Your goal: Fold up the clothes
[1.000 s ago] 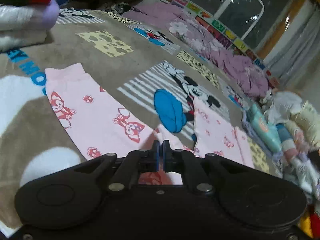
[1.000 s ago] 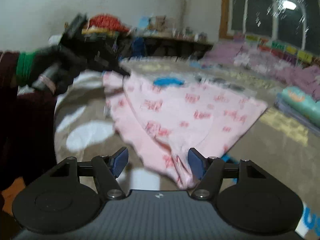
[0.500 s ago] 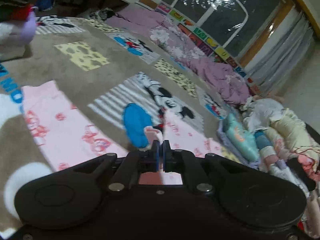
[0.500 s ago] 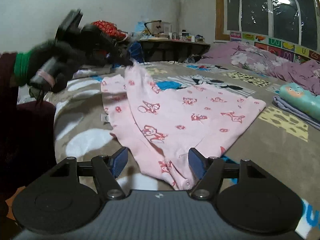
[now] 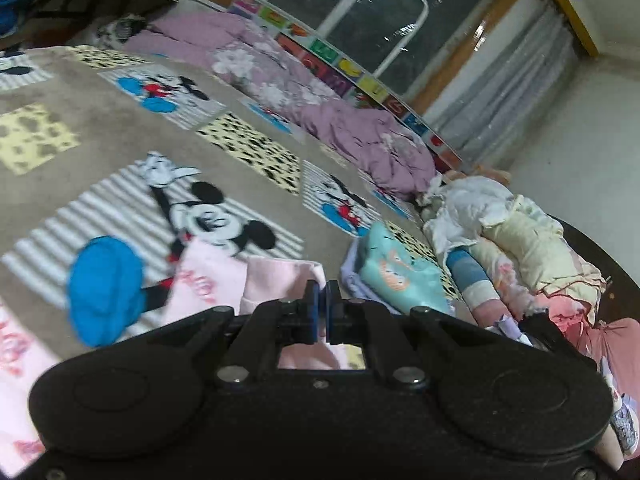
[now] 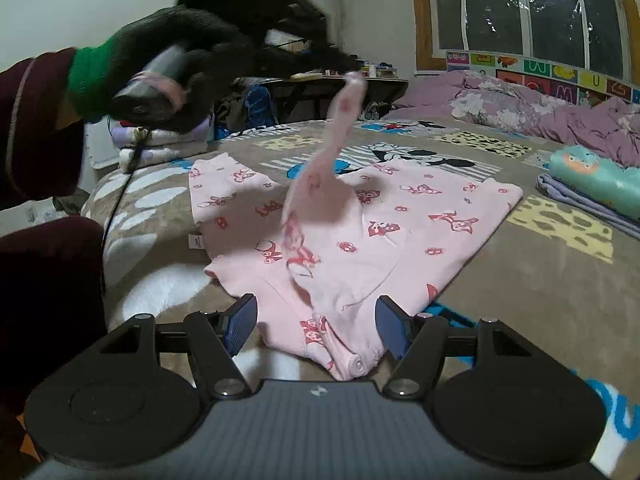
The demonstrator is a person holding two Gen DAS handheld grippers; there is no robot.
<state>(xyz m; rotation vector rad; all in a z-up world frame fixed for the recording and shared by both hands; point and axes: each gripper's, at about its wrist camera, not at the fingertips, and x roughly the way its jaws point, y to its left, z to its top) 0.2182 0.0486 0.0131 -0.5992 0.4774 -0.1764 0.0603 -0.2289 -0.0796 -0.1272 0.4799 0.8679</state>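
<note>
on the brown cartoon-mouse print blanket [image 6: 540, 280] covering the bed: pale pink cotton garment with red fox print [image 6: 400, 232] lies spread flat, mid-bed, hem end nearest the right gripper [image 6: 316, 324]. right gripper's blue pads wide apart, gripping nothing, hovering just over the near edge of the garment. left gripper [image 5: 321, 300], held in a black-gloved hand [image 6: 180, 56] at 10 o'clock in the right view, has its jaws pressed together on the cuff of one sleeve, which is lifted off the bed and hangs in a strip toward 12 o'clock. folded teal garment [image 6: 596, 180] at 3 o'clock, apart. rumpled purple floral quilt [image 5: 320, 108] along the window side.
</note>
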